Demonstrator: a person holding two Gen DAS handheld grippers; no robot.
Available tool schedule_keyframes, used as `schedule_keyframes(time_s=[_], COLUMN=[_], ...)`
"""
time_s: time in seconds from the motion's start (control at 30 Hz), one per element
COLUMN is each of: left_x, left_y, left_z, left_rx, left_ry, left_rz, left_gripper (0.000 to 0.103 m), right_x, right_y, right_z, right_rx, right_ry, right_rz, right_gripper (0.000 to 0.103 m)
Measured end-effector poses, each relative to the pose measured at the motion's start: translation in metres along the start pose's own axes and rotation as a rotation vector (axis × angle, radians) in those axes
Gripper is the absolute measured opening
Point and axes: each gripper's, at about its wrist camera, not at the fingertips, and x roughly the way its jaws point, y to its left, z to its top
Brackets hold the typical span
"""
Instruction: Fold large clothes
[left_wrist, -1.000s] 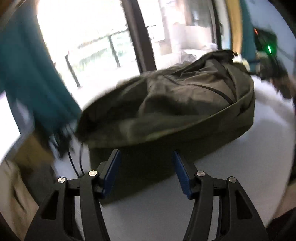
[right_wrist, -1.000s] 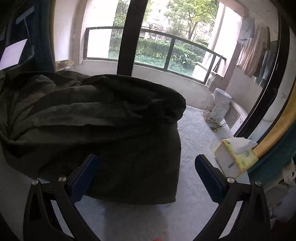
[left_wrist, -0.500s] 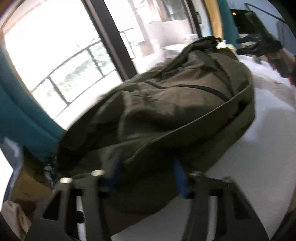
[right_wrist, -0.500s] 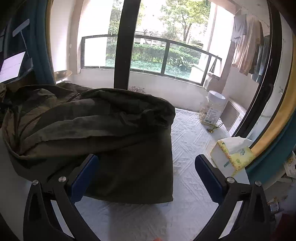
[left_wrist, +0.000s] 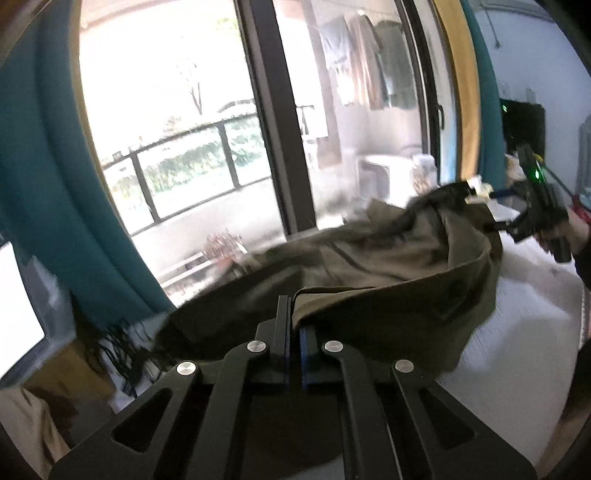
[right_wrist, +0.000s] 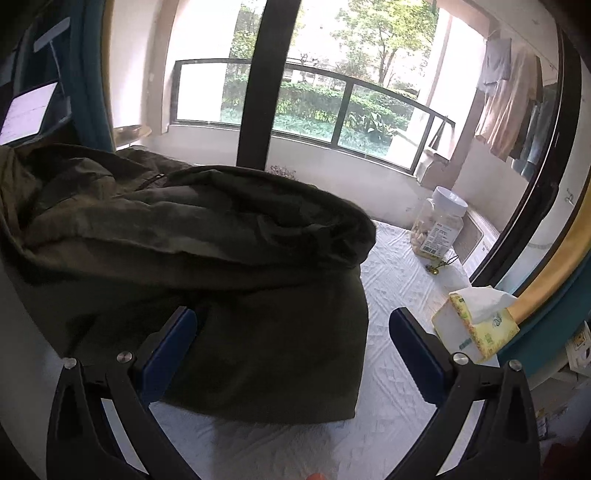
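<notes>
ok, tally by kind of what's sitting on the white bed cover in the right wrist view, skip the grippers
Olive garment: 1
Clear jar with white lid: 1
Tissue box: 1
Small keychain-like item, too small to identify: 1
Total: 4, all on the white bed cover

The big coat (right_wrist: 207, 258) lies on the surface (right_wrist: 391, 280), bunched up on the left side. To its right, near the far edge, stands a jar (right_wrist: 437, 225). A small set of keys (right_wrist: 439, 266) lies just in front of the jar. The tissue box (right_wrist: 474, 325) sits nearer, at the right edge. Behind them all is the window (right_wrist: 314, 107)
</notes>
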Motion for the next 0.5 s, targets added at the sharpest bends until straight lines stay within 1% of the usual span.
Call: schedule_keyframes(time_s=[0.07,0.13,0.2,0.3,0.37,0.47,0.5], left_x=[0.002,0.008,0.011,0.012,0.011,0.019,0.023], left_y=[0.008,0.017,0.026,0.042,0.053,0.067,0.072], left_z=[0.008,0.018,0.027,0.039,0.044,0.051,0.054], left_rx=[-0.005,-0.026,-0.055,-0.13,-0.164,-0.169,-0.177], left_ry=[-0.007,-0.017,-0.03,-0.054,-0.082,-0.07,-0.057], left_rz=[0.013,0.011,0.005,-0.023,0.003,0.057,0.055], left_gripper=[0.004,0.004,0.004,0.004,0.004,0.004,0.004], right_x=[0.009,0.022,0.032,0.053,0.066,0.073,0.069], right_y=[-0.005,-0.009,-0.014,-0.018,-0.019,-0.019,-0.017], right_z=[0.003,0.009,0.015,0.026,0.033,0.044,0.047], right_rx=[0.006,0.011,0.024,0.039,0.052,0.063,0.058], right_ry=[0.005,0.006,0.002,-0.002,0.0,-0.006,-0.021], right_rz=[-0.022,-0.049,-0.046,-0.024,0.002,0.062,0.078], right_gripper=[0.102,0.102,0.102,0.102,0.102,0.102,0.102])
